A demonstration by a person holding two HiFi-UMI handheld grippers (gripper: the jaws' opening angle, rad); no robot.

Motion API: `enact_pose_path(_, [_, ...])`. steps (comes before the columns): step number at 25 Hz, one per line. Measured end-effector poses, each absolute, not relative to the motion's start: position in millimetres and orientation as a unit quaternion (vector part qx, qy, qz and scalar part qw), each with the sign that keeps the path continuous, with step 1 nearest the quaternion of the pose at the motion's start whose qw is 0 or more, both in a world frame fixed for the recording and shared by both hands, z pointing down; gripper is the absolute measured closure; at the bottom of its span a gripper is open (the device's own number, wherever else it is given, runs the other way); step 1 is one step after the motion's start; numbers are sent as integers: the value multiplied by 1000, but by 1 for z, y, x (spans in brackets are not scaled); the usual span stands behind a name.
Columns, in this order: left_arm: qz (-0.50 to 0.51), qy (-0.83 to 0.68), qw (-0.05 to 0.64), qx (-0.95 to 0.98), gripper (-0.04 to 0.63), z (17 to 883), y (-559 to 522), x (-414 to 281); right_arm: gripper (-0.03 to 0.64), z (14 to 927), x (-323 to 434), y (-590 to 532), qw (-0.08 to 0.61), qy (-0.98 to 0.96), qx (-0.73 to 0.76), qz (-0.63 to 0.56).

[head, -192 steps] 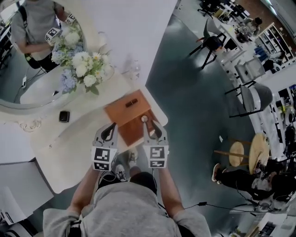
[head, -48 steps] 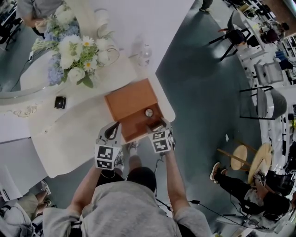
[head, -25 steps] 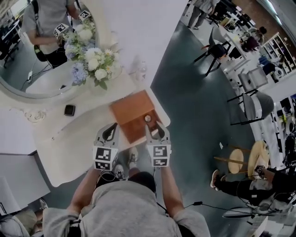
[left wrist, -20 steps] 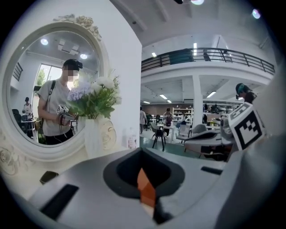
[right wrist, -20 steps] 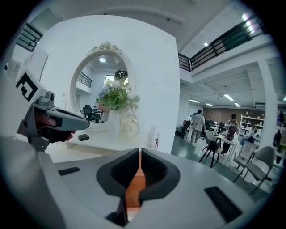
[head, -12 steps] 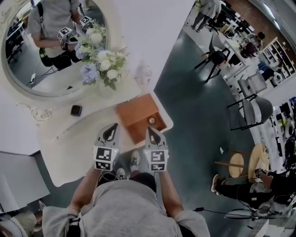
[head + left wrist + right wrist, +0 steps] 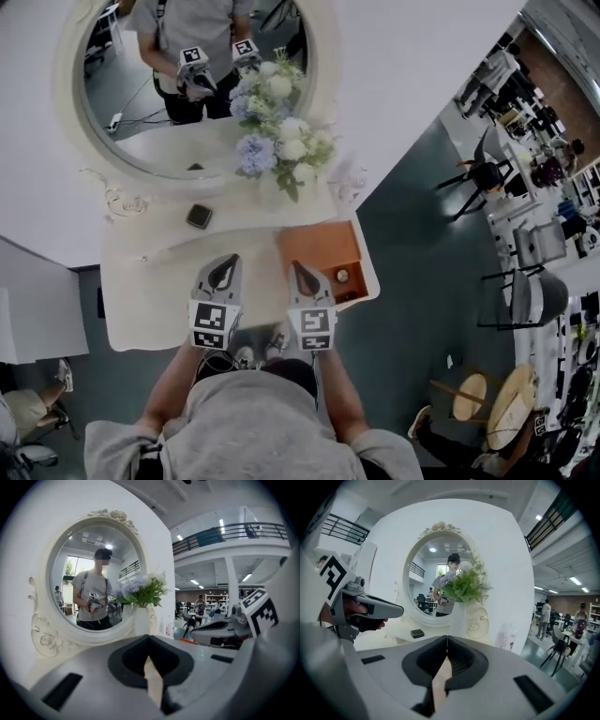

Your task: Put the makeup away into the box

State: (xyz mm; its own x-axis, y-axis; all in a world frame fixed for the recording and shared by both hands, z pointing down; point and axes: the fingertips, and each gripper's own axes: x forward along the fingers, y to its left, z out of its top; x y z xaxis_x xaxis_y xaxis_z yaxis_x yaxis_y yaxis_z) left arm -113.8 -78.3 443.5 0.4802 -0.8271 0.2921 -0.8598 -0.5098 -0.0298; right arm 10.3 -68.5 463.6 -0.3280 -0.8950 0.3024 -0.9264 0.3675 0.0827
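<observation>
The brown box (image 7: 319,251) looks open at the right corner of the table (image 7: 150,281), with a small round thing (image 7: 343,276) inside. A little black case (image 7: 199,217) lies out by the flowers (image 7: 281,150). The left gripper (image 7: 226,261) and right gripper (image 7: 294,267) are both squeezed tight, holding nothing. A reach for the case could bump the flowers over, and a nudge could push the box off the edge.

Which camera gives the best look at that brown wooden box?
The head view: it looks down on the whole brown wooden box from above. The left gripper view catches only an orange sliver of it; the right gripper view misses it.
</observation>
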Motion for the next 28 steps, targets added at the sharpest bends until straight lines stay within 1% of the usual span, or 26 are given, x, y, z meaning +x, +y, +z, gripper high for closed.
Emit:
enact_pose_path(10, [129,-604,88,782,594,454,-94,-214,603,473,-97,-122,157,-884,438,38])
enact_pose_path(16, [127,-642,100,749,595,463,-107,-250,601,486,-146,-152,169,-908,382,28])
enact_pose_path(21, [132,-669,121,721,595,493,-110,-273,601,516,-175,-169,195,-922,333,32])
enact_pose_path(25, [130,-681,122,710,594,512,-131,-296,599,539,-201,-194,204,-928,310,32])
enact_pose_path(26, [129,-685,125,706,595,516,-132,-299,587,544,-206,-198,208,-929,303,32])
enact_pose_path(27, [129,-689,130,701,594,519,-132,-302,542,549,-210,-200,215,-931,292,35])
enact_pose_path(28, [128,-694,134,696,594,523,-131,-305,480,556,-215,-201,221,-933,280,38])
